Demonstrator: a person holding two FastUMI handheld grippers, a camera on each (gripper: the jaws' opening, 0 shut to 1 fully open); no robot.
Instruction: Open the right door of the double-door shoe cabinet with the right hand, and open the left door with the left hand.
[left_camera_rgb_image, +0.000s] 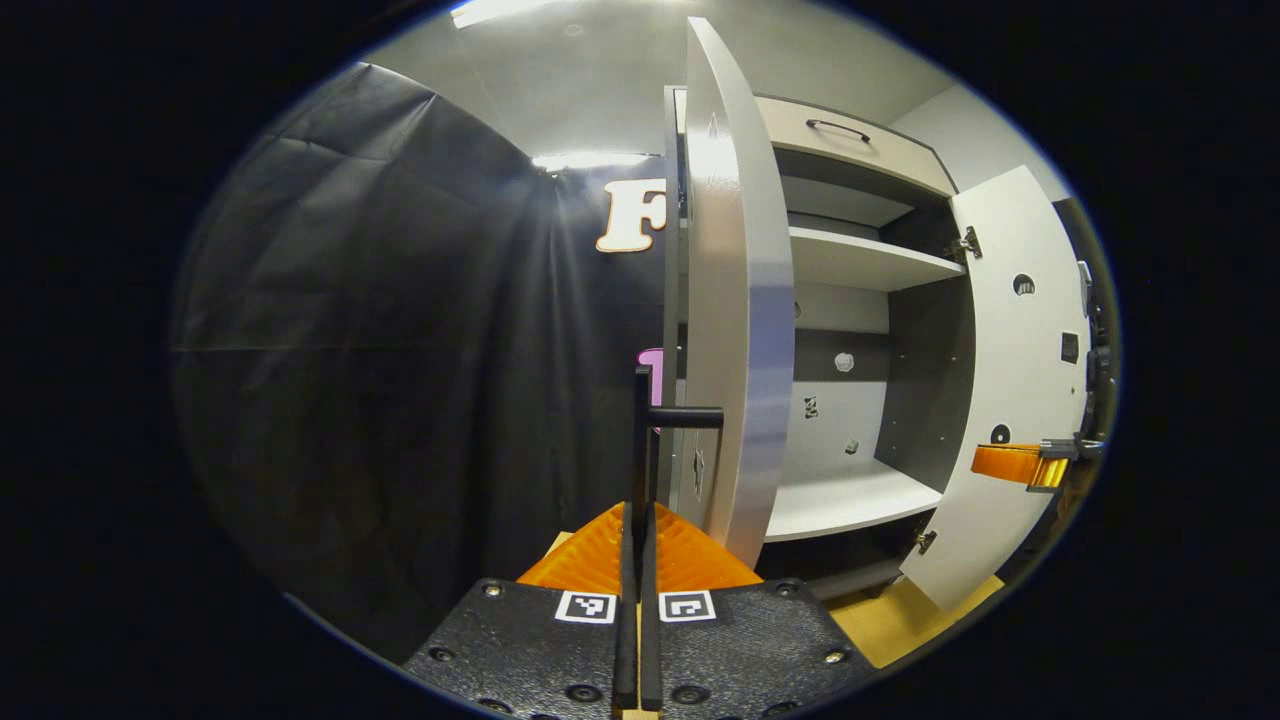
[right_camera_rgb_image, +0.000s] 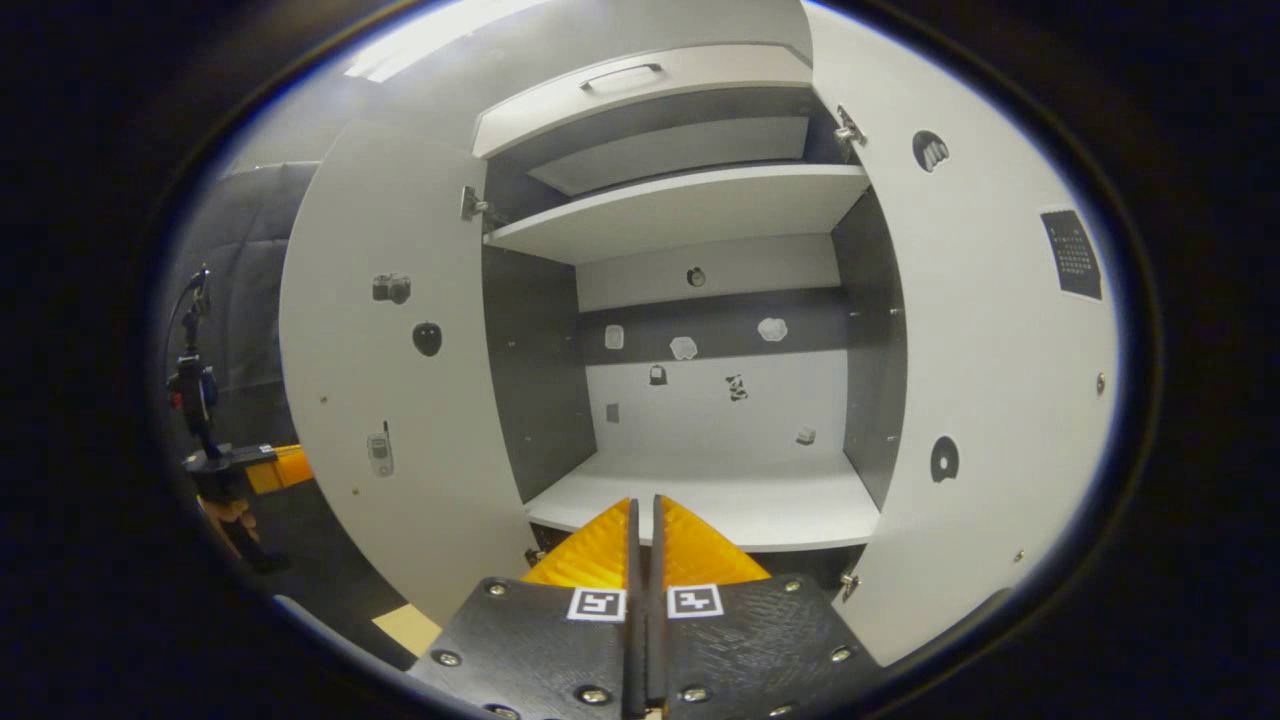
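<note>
Going left to right: the left claw (left_camera_rgb_image: 638, 560) is sitting clenched on the black handle (left_camera_rgb_image: 650, 440) of the left door (left_camera_rgb_image: 740, 330), fingers pinched tight with the bar running up between them. That door is standing edge-on to its camera, so I'd say it's swung most of the way out from the shoe cabinet (right_camera_rgb_image: 690, 200). To do this bit well, I'd be following the hinge arc instead of pulling straight back, keeping the grip square so the thin bar isn't slipping. The claw is pointing level along the door edge. Over in the right gripper view, the right claw (right_camera_rgb_image: 645, 545) is squeezed closed on nothing, aimed straight into the empty shelves (right_camera_rgb_image: 700, 500), with the right door (right_camera_rgb_image: 1000, 350) wide open beside it. Both doors look basically open to me.
</note>
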